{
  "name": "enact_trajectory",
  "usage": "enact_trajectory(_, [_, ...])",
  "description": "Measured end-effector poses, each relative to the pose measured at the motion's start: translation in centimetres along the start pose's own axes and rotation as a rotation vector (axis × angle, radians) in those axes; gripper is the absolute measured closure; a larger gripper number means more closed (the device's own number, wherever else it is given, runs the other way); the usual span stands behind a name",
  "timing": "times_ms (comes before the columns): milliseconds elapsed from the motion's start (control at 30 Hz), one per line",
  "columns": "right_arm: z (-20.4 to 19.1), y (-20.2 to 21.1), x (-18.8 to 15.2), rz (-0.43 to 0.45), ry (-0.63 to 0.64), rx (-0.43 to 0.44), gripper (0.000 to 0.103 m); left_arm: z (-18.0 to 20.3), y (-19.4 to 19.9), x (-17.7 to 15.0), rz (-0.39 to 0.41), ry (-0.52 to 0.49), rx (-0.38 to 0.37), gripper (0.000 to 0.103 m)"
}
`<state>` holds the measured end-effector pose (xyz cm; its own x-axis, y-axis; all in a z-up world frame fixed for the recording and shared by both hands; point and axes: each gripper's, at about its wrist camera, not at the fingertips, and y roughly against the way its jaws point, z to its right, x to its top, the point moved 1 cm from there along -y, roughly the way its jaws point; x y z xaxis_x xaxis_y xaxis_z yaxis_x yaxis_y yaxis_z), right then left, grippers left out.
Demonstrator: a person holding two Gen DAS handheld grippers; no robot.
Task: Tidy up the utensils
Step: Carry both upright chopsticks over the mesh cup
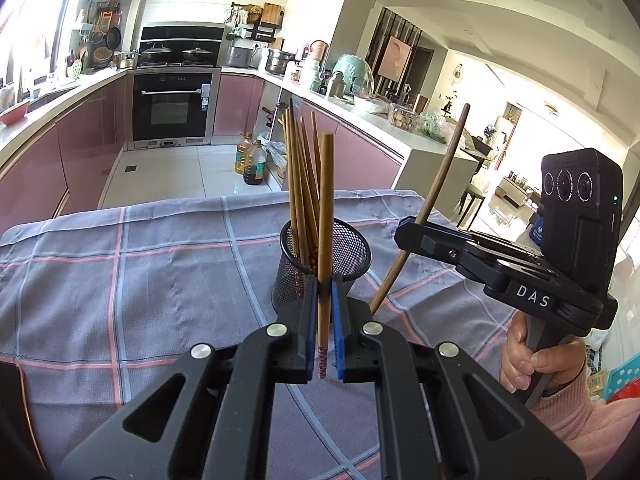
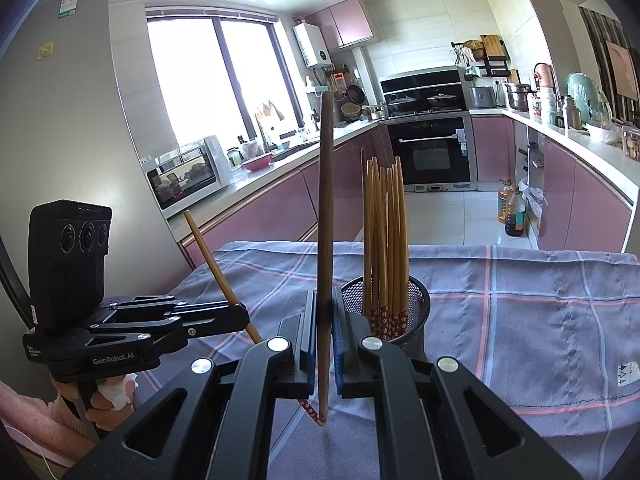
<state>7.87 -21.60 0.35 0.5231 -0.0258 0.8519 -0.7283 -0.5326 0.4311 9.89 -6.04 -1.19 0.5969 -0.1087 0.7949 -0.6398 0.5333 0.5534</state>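
Your left claw (image 1: 325, 312) was clamped on a light bamboo chopstick (image 1: 325, 216), held upright with its patterned end hanging below the blue pads (image 1: 337, 320). Your right claw (image 2: 326, 332) was clamped on a darker wooden chopstick (image 2: 325, 200), also near upright. Just beyond both claws stood the black mesh holder (image 2: 416, 304) on the table's checked cloth (image 2: 540, 320), with a bundle of bamboo chopsticks (image 2: 386, 232) standing in it, patterned ends down. Behind lay pink kitchen cabinets (image 2: 580, 192).
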Motion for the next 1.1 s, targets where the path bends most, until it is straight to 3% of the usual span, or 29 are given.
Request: enact_trajectory(1100, [-0.1,0.5,1.3,0.038,0.024,-0.004,0.097,1.5,1.1,1.4,0.034,-0.055,-0.003,0.095])
